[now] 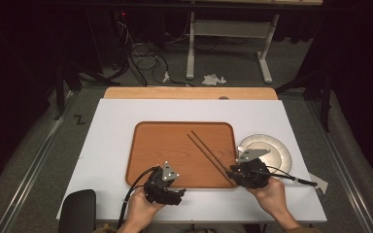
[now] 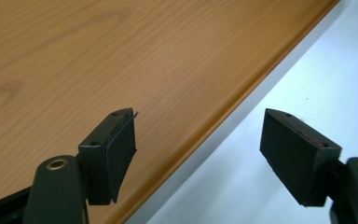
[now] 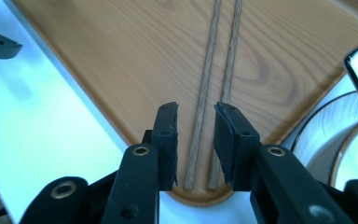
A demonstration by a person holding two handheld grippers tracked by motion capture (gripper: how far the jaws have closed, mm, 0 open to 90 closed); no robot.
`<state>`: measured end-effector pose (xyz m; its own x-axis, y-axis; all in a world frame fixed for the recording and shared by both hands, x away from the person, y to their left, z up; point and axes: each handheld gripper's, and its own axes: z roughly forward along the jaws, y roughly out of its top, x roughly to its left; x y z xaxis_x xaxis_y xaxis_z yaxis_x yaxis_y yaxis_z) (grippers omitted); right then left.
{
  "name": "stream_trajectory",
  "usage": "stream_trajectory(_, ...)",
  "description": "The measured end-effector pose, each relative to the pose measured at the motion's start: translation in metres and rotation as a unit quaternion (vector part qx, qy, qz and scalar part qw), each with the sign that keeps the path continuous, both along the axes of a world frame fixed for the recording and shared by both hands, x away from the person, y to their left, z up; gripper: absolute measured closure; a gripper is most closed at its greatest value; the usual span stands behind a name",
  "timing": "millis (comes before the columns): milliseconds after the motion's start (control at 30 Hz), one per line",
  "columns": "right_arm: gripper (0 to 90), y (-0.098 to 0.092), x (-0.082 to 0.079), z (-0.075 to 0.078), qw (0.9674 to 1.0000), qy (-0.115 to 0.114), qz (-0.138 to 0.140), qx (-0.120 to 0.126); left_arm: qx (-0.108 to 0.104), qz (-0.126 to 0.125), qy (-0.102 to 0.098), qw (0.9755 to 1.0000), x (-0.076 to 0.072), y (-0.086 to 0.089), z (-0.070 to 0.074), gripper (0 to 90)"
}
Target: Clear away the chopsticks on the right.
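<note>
High view: one wooden tray (image 1: pixel 170 150) on the white table (image 1: pixel 111 121), two chopsticks (image 1: pixel 209 153) lying side by side on the tray's right half, one plate (image 1: pixel 277 150) just beside the tray's right edge. Count: tray 1, chopsticks 2, plate 1.

I hold my left gripper (image 1: pixel 164 187) in my left hand (image 1: pixel 143 208) at the tray's near edge, pointed forward. Left gripper view: jaws spread wide, nothing between them; one jaw over the tray (image 2: pixel 98 56), the other over the table (image 2: pixel 335 79).

My right hand (image 1: pixel 272 191) holds my right gripper (image 1: pixel 246 172) at the tray's near right corner. Right gripper view: jaws part-open, straddling the near ends of both chopsticks (image 3: pixel 214 93), not yet pinching; plate (image 3: pixel 335 126) at right.
</note>
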<state>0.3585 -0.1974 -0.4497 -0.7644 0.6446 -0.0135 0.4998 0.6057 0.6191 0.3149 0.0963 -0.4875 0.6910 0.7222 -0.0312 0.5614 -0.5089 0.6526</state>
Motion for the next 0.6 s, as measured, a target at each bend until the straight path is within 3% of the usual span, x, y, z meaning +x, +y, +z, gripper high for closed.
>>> stream_trajectory(600, 64.0, -0.026, -0.017, -0.003, 0.9999, 0.0, -0.006, 0.01, -0.012, 0.002, -0.002, 0.9999, -0.001, 0.001, 0.002, 26.7)
